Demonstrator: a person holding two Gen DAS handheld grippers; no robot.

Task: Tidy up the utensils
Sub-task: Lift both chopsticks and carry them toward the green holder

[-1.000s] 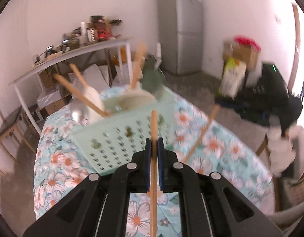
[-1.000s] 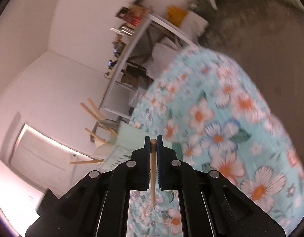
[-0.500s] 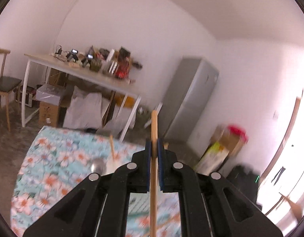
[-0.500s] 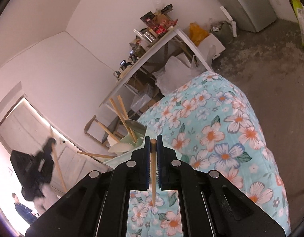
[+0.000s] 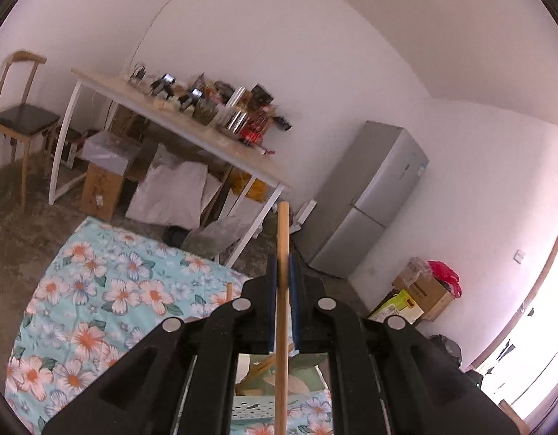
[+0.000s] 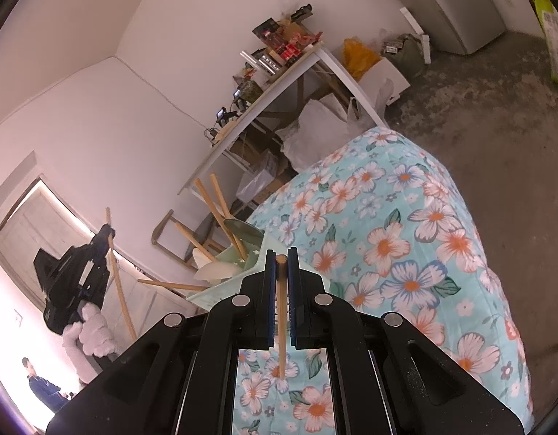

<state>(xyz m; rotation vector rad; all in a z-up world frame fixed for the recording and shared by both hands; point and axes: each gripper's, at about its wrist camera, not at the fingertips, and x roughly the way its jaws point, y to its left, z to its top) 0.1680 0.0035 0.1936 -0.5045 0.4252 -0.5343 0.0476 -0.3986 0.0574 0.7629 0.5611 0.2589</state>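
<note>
Left gripper [image 5: 282,264]: blue-padded fingers pinch a wooden stick [image 5: 282,311] that runs up between them, its tip standing above the fingertips and its lower end running out of the picture. In the right wrist view this gripper [image 6: 107,233] hangs in the air at far left, clear of the basket, the stick [image 6: 119,290] slanting down from it.
Basket [image 6: 221,290]: pale green, perforated, on the flowered cloth [image 6: 405,253] of the desk, just ahead of the right gripper; several wooden-handled utensils [image 6: 217,214] lean out of it at different angles.
Right gripper [image 6: 281,253]: fingers pressed onto a thin wooden stick [image 6: 281,311], its top level with the fingertips, its lower end over the cloth.
Background: a cluttered white desk [image 5: 177,127] against the wall, a grey fridge [image 5: 369,195] to its right.
</note>
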